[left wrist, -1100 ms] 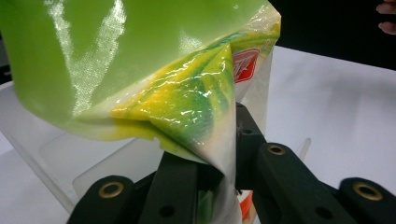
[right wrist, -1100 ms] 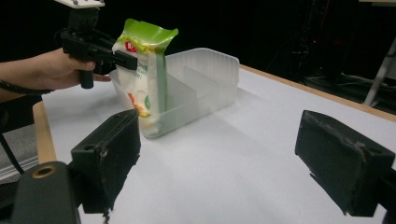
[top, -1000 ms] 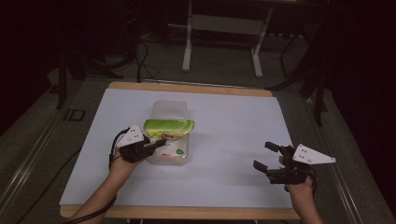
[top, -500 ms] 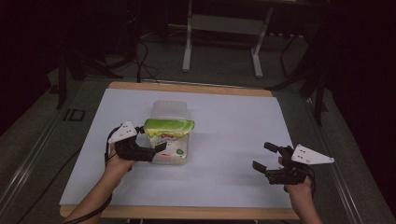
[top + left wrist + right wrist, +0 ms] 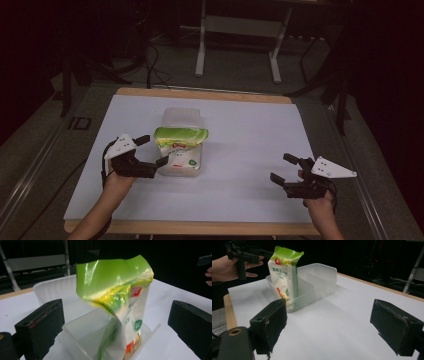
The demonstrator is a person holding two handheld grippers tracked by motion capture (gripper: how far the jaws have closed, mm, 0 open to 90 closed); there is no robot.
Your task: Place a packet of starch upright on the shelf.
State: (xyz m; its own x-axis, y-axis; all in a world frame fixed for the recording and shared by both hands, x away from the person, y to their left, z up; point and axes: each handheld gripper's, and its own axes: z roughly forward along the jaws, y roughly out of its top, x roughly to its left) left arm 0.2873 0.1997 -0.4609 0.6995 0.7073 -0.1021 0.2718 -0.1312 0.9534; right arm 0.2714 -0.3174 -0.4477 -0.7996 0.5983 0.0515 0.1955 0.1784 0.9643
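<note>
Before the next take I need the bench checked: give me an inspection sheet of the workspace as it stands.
Surface: white sheet over a wood-edged table, flat.
Job's things: green-topped bag stands upright in the near end of the clear plastic bin.
Clutter: nothing seen on the sheet.
Grippers: left gripper beside the bag, jaws just opened, nothing between the pads; right gripper open, low over the sheet's near right part, apart from the bin.
Cables: a black cable loops from the left gripper; more cables lie on the floor beyond the table.
Surroundings: dark room, a white metal stand behind the table.
</note>
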